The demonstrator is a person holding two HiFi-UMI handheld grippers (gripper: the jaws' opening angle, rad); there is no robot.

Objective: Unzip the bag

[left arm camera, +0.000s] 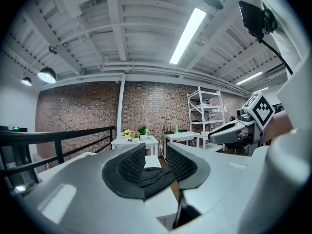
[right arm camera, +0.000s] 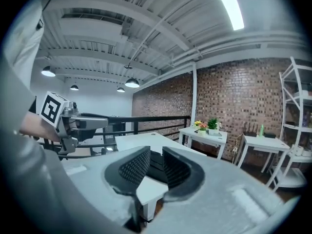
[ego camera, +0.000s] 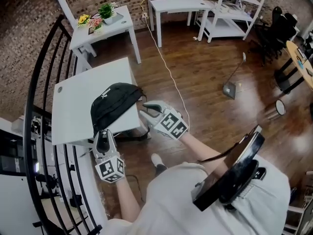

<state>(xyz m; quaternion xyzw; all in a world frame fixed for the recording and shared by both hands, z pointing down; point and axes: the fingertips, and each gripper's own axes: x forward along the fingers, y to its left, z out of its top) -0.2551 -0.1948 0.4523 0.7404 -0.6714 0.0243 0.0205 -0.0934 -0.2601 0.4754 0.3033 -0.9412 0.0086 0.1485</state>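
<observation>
A black bag (ego camera: 115, 104) lies on the near right part of the white table (ego camera: 73, 102). My left gripper (ego camera: 102, 132) is at the bag's near end. In the left gripper view a fold of the black bag (left arm camera: 148, 175) fills the gap between the pads, so the left gripper (left arm camera: 155, 160) is shut on it. My right gripper (ego camera: 143, 106) reaches the bag's right end from the side. In the right gripper view the right gripper (right arm camera: 156, 162) stands open, with the bag's edge (right arm camera: 156, 161) between its fingers over the table's corner (right arm camera: 148, 189).
A black railing (ego camera: 44, 131) curves along the table's left and near side. Farther back stand a white table with flowers (ego camera: 105, 26), another white table (ego camera: 178, 6) and a shelf (ego camera: 230, 13). A white cable (ego camera: 166, 67) and a dustpan (ego camera: 230, 89) lie on the wooden floor.
</observation>
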